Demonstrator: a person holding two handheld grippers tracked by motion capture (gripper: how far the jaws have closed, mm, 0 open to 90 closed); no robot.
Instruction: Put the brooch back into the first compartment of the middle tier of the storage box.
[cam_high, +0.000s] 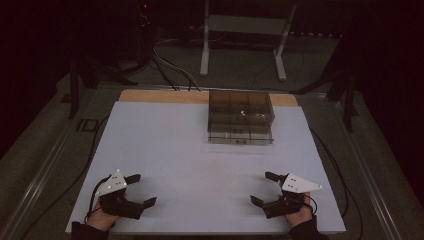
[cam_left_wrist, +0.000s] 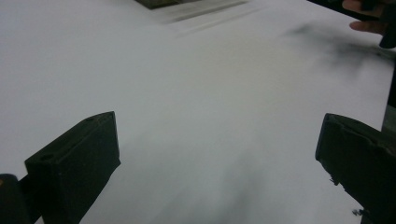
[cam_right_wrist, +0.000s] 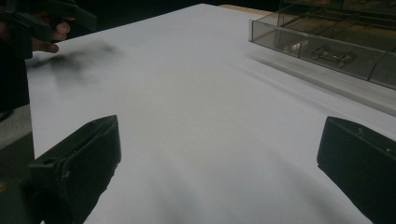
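While both hands sit at the near edge of the white worktop (cam_high: 200, 165), the left claw (cam_high: 141, 190) and the right claw (cam_high: 264, 188) each rest with jaws spread wide and nothing between them, well apart from one another. Farther back, near the far edge, stands a smoky clear compartment box (cam_high: 241, 117). From the high view its contents are a faint glint, but the right gripper view looks in through its front wall and shows small metal parts (cam_right_wrist: 332, 54) lying in separate compartments.
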